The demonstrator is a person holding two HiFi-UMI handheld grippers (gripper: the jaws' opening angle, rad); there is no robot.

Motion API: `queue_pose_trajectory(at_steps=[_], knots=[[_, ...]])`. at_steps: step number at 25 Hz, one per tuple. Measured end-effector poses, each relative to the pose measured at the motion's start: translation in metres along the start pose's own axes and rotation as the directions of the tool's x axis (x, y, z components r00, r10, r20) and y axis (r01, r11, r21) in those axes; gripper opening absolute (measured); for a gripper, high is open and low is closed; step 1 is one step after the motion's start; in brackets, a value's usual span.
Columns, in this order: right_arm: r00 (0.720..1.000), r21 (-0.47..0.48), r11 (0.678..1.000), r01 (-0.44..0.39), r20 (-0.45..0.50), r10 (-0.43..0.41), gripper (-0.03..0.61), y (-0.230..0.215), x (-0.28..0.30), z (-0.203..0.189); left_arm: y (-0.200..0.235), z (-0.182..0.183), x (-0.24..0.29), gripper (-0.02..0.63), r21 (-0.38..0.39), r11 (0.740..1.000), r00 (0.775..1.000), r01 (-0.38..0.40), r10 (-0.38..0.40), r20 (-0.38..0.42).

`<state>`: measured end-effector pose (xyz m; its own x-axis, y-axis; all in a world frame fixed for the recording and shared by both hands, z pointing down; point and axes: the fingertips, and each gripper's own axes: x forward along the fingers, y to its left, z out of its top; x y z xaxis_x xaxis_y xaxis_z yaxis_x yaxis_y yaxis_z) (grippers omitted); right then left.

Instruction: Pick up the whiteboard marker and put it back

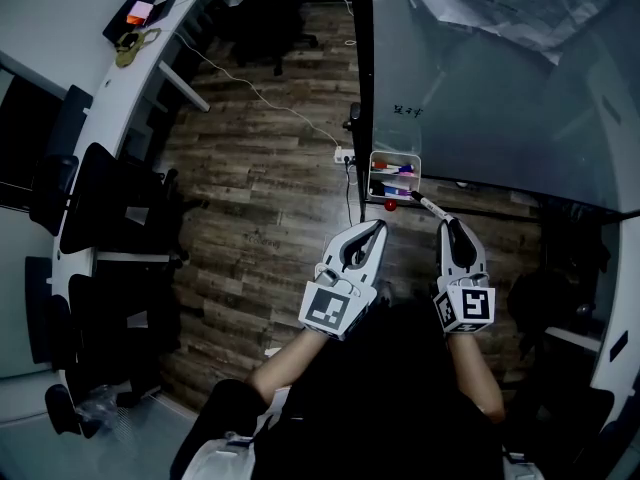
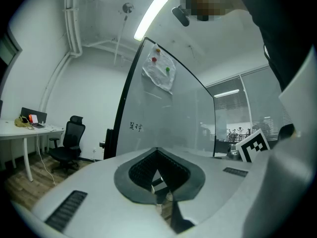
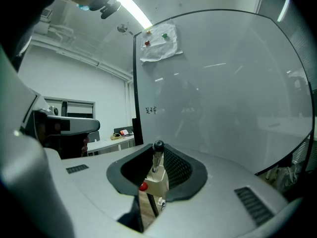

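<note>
Head view: right gripper grasps the whiteboard marker, its tip just beside the marker tray on the whiteboard. Left gripper idle.
Left gripper view: jaws clenched together, empty.
Right gripper view: jaws pinch the marker above the tray. Best: line it up with a free slot, release only once seated.

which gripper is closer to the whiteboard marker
Right. The right gripper is shut on the whiteboard marker, which sticks out past its jaws. The left gripper is shut and empty, off to the marker's left and not touching it.
</note>
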<state>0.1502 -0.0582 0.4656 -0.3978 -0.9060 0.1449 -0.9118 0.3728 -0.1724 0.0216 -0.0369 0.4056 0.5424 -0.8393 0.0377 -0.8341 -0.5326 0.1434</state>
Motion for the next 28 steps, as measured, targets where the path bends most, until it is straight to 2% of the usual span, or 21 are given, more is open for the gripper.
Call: queue_pose_trajectory(at_steps=[15,19,24,28], knots=[[0.999,0.01,0.999,-0.037,-0.005,0.037,0.078,0.003,-0.039,0.005,-0.025,-0.018,-0.015,0.008,0.015,1.0,0.999,-0.024,0.024,-0.036],[0.999,0.009,0.999,-0.054,0.002,0.054,0.078,0.001,-0.048,0.005,-0.033,-0.016,-0.019,0.008,0.035,0.999,0.998,-0.034,0.035,-0.042],[0.997,0.011,0.997,-0.073,0.018,0.073,0.078,0.002,-0.056,0.007,-0.038,-0.01,-0.024,0.008,0.025,0.998,0.997,-0.066,0.067,-0.029],[0.997,0.011,0.997,-0.075,0.017,0.075,0.078,0.004,-0.061,0.008,-0.035,-0.011,-0.028,0.008,0.048,0.997,0.998,-0.059,0.061,-0.033]])
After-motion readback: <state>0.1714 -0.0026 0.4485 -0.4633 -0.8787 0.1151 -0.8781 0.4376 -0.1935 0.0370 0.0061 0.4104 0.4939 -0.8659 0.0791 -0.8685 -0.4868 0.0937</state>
